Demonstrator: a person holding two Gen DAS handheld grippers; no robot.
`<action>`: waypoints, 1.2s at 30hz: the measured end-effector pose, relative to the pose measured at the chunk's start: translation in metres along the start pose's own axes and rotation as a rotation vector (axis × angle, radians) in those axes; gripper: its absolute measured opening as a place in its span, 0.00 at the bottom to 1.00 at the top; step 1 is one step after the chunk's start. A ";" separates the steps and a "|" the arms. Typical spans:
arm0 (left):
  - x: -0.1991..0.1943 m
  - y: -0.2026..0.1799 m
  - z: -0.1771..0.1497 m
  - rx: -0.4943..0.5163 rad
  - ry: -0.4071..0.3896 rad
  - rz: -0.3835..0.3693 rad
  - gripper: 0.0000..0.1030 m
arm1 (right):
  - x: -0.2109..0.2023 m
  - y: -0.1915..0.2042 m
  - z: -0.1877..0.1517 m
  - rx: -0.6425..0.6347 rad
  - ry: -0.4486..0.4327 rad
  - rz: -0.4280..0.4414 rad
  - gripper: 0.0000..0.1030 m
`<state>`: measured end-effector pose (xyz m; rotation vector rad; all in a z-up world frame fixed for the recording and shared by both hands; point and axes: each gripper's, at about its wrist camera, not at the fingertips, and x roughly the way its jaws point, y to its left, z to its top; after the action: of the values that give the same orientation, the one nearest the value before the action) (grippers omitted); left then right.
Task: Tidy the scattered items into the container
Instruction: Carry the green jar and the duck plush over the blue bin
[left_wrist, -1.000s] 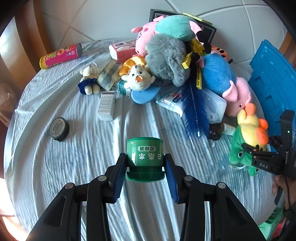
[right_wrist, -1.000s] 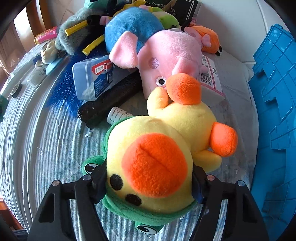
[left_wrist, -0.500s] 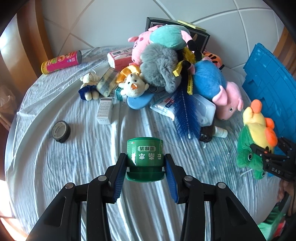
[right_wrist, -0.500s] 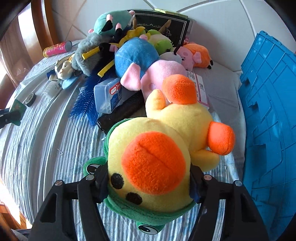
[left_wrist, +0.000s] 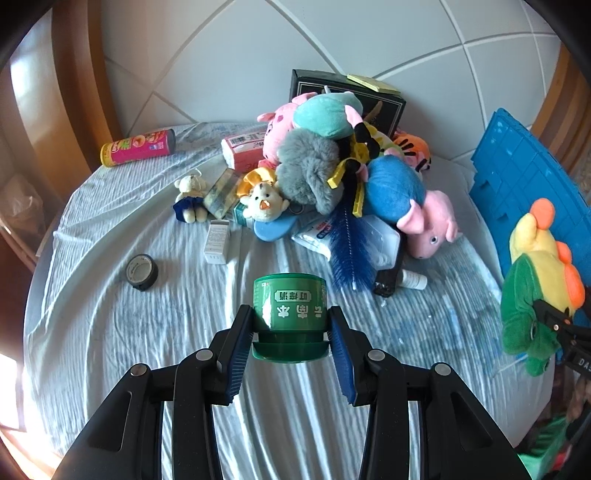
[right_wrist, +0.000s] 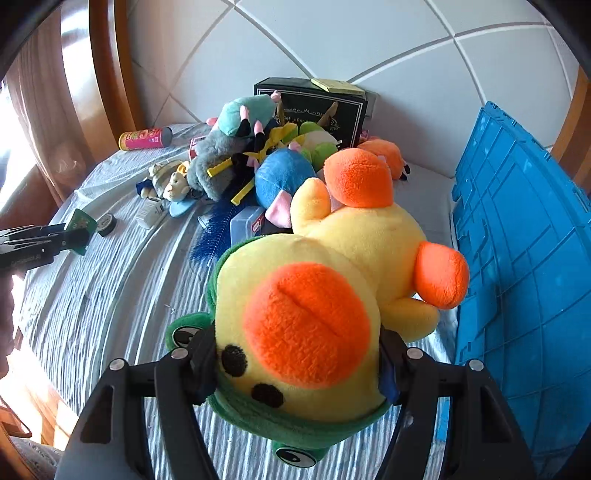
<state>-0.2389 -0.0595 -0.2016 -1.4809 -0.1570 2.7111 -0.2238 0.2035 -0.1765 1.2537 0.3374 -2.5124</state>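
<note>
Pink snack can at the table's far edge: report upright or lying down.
Lying down. The pink snack can rests on its side on the striped cloth, its length running across the table.

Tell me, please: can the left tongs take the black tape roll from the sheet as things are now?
Probably not yet. The left tongs are shut on the green jar, so nothing more fits between them. The tape roll itself lies uncovered on the sheet.

Beside the one blue plastic crate (left_wrist: 524, 177): two green round plastic jars... no, one green round plastic jar (left_wrist: 290, 315), one pink cylindrical snack can (left_wrist: 138, 147), one black tape roll (left_wrist: 142, 272).
</note>
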 end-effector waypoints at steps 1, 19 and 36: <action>-0.006 -0.001 0.002 -0.005 -0.010 0.001 0.38 | -0.008 0.000 0.001 -0.002 -0.014 0.007 0.63; -0.092 -0.072 0.039 -0.015 -0.147 0.007 0.38 | -0.129 -0.048 0.024 -0.036 -0.258 0.084 0.64; -0.112 -0.232 0.077 0.105 -0.221 -0.075 0.38 | -0.187 -0.173 0.003 0.052 -0.358 0.033 0.65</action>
<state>-0.2442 0.1553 -0.0408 -1.1242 -0.0754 2.7690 -0.1849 0.3940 -0.0118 0.7930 0.1641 -2.6637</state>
